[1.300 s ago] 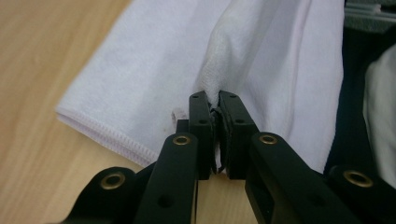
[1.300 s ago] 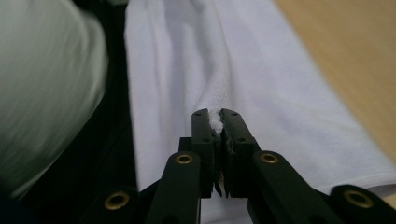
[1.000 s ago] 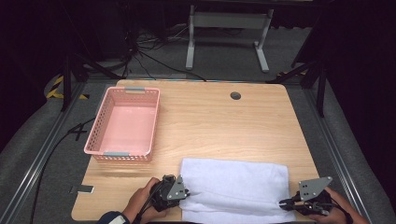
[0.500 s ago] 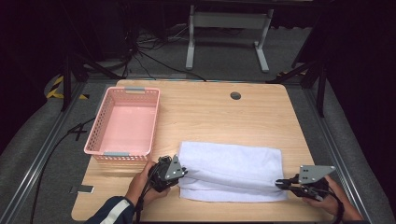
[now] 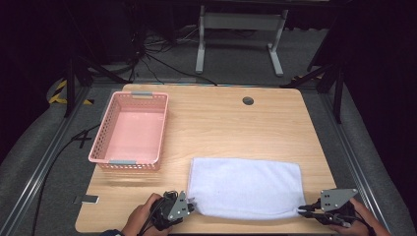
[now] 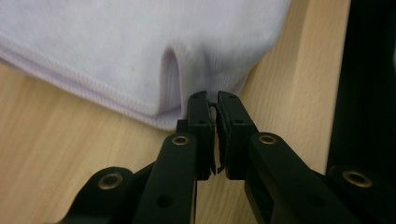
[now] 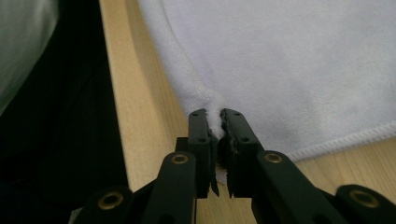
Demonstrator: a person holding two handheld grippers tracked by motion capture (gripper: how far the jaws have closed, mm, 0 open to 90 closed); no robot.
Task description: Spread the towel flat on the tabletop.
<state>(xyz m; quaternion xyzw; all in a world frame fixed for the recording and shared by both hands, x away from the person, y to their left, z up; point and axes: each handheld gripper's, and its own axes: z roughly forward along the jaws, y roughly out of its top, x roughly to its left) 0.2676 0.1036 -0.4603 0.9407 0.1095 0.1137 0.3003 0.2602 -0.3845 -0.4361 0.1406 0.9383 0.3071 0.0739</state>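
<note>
The unlabelled white towel [image 5: 246, 187] lay folded on the table's [image 5: 221, 123] near edge, right of the pink basket [image 5: 130, 130], its near corners pinched by the left gripper [image 5: 189, 206] and right gripper [image 5: 301, 211], whose jaws had just eased slightly

Both hands low at the near edge, tongs pinched shut

Left tongs [image 5: 189, 202] sit in the left hand [image 5: 142, 221], pointing right, tips nearly together on a fold of the towel [image 5: 246, 187]. Right tongs [image 5: 301, 210] in the right hand [image 5: 356, 221] point left, cloth bunched between the tips, and its jaws have just been easing open slightly.
</note>
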